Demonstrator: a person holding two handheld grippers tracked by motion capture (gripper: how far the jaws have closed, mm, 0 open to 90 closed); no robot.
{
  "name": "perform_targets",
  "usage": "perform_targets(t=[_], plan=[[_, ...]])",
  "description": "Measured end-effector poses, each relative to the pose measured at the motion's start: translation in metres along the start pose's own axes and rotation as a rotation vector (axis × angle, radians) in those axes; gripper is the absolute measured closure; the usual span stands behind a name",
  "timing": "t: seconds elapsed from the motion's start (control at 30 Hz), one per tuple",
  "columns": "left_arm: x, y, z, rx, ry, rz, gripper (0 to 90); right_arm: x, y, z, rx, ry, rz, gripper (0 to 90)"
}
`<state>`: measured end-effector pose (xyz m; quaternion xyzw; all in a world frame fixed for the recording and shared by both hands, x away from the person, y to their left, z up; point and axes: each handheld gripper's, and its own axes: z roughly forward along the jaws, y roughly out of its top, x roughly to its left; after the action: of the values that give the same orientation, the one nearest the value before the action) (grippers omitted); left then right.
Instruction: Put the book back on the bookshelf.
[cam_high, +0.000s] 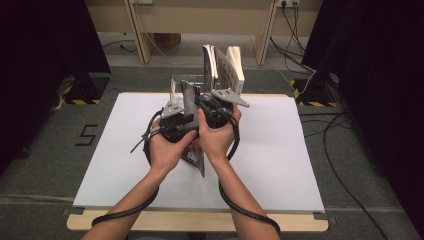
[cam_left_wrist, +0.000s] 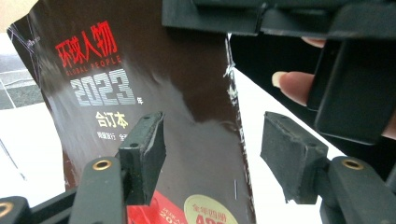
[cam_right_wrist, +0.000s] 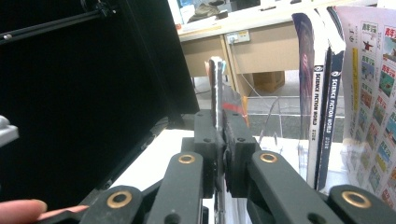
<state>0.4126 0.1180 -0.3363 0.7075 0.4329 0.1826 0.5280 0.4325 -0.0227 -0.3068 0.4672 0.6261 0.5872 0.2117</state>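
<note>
Basically, high view: both hands close together over the white counter, right gripper clamped on the top edge of a dark magazine held upright above the counter, left gripper just beside it; behind stands a clear holder with more magazines leaning in it. Left gripper view: left gripper jaws stand wide, the magazine's glossy cover in front of one pad and its torn-looking edge in the gap, no pad pressing, so all the weight hangs on the other gripper. Right gripper view: right gripper nearly closed, pinching the thin magazine edge-on, the standing magazines near on the right. Risks, as a guess: the slick cover slips out of the single narrow pinch, the magazine sags or swings, the worn edge tears further if the left gripper closes crooked, or it knocks the leaning magazines when moved toward the holder
</note>
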Motion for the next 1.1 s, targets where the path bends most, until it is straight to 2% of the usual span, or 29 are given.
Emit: perform_targets(t=[0.13,0.23,0.33,0.43,0.67,0.73,0.83,0.97,1.1], plan=[[-0.004,-0.002,0.004,0.0,0.008,0.01,42.7,-0.001,0.001,0.001,0.004,-0.003,-0.004,87.1],[-0.003,-0.004,0.007,0.02,0.033,0.015,46.0,-0.003,0.001,0.003,0.023,-0.002,0.002,87.3],[-0.003,-0.007,0.009,0.031,0.063,0.035,49.6,-0.002,0.001,0.002,0.021,-0.001,0.001,87.2],[-0.003,-0.008,0.009,0.027,0.068,0.027,51.4,-0.001,0.001,0.001,0.02,-0.002,0.004,87.2],[-0.008,-0.011,0.007,0.028,0.094,0.043,59.2,-0.001,-0.001,0.002,0.03,0.012,0.021,87.2],[-0.008,-0.012,0.006,0.02,0.097,0.032,60.7,0.0,-0.001,0.003,0.035,0.016,0.027,87.2],[-0.008,-0.011,0.006,0.014,0.108,0.02,60.5,0.0,0.0,0.004,0.03,0.014,0.022,87.2],[-0.005,-0.01,0.009,0.006,0.129,0.004,54.3,0.003,0.0,0.004,0.03,0.015,0.018,87.2],[-0.005,-0.01,0.011,0.019,0.132,0.012,55.0,0.003,-0.001,0.005,0.037,0.015,0.023,87.2]])
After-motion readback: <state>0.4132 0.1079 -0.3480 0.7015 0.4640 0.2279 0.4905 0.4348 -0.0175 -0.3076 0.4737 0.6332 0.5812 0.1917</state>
